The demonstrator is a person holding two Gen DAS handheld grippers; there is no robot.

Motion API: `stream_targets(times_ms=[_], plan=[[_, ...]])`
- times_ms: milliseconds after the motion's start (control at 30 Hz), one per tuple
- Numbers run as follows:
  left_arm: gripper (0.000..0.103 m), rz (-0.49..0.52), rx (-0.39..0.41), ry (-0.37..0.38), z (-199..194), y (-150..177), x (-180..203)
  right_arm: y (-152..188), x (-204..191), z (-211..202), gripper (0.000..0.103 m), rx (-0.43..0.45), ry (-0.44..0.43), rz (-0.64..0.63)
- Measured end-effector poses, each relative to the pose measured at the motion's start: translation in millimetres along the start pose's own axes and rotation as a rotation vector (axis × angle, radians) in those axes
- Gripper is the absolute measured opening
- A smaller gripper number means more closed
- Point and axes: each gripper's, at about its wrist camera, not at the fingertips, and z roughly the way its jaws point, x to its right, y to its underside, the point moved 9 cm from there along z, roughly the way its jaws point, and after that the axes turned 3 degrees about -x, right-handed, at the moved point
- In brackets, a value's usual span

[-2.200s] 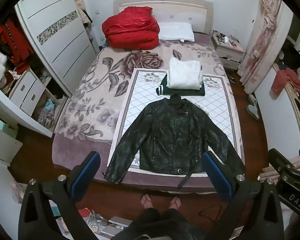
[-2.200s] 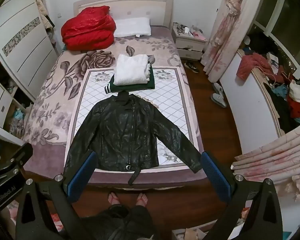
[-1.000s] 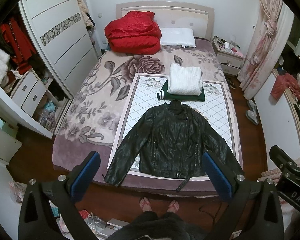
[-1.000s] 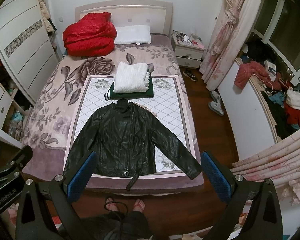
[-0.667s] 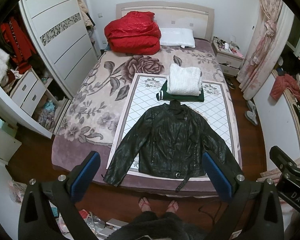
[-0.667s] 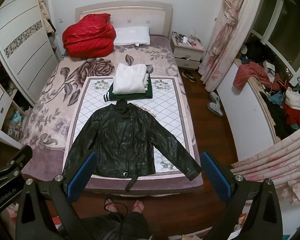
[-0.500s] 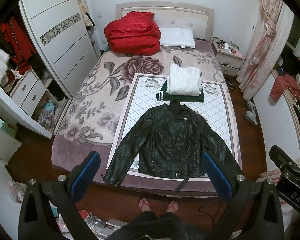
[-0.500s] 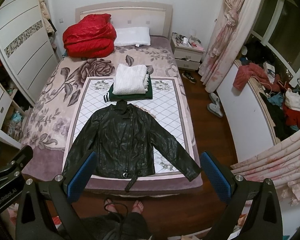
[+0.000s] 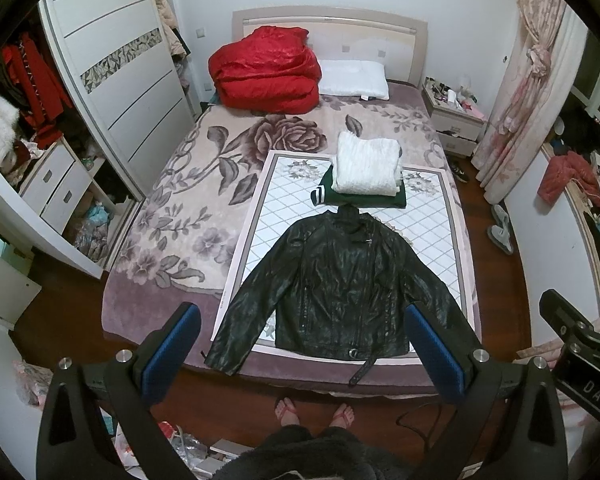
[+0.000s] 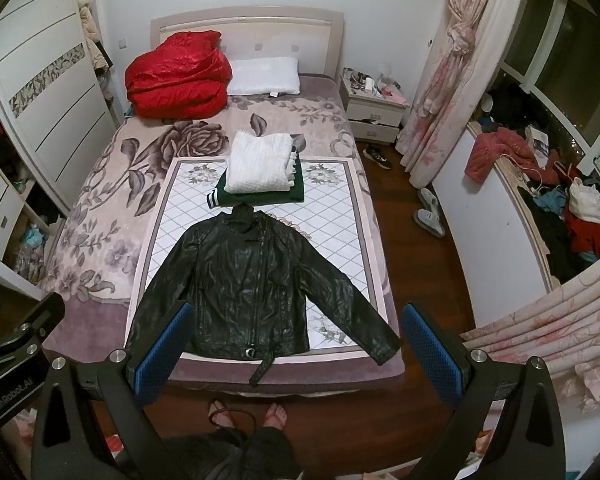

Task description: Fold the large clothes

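In the left wrist view, the left gripper was seen at the bottom of the frame with its two blue pads far apart, so it stood wide open and held nothing. Between the pads, in the lower middle of the picture, the black leather jacket lay flat and face up on the white quilted mat, with both sleeves spread out to the sides. Its belt strap hung over the near edge of the bed. Just above the collar, a folded white sweater sat on a folded green garment. A red duvet and a white pillow were at the top of the frame, near the headboard. The wardrobe filled the upper left. A part of the right gripper showed at the right edge.

In the right wrist view, the right gripper was also at the bottom of the frame, its blue pads wide apart and empty. The jacket lay in the centre, slightly left of the middle, on the mat. The white sweater was above it. A pink curtain hung at the upper right, and a nightstand stood beside the bed. The person's feet in sandals stood on the wooden floor at the bottom centre.
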Motion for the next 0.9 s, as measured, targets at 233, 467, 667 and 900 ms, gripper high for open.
stream_targets(times_ms=[233, 467, 667, 900], plan=[[0.103, 0.000, 0.001, 0.000, 0, 1, -1, -4, 1, -3, 0.103, 0.003, -0.001, -0.001], [0.103, -0.002, 0.004, 0.001, -2, 0, -1, -2, 0, -4, 0.103, 0.006, 0.001, -0.002], [0.103, -0.002, 0.008, 0.003, -4, -3, 0, -7, -1, -4, 0.103, 0.008, 0.003, 0.000], [0.103, 0.003, -0.003, 0.009, -3, -7, 4, -15, 1, -6, 0.103, 0.004, 0.001, 0.006]])
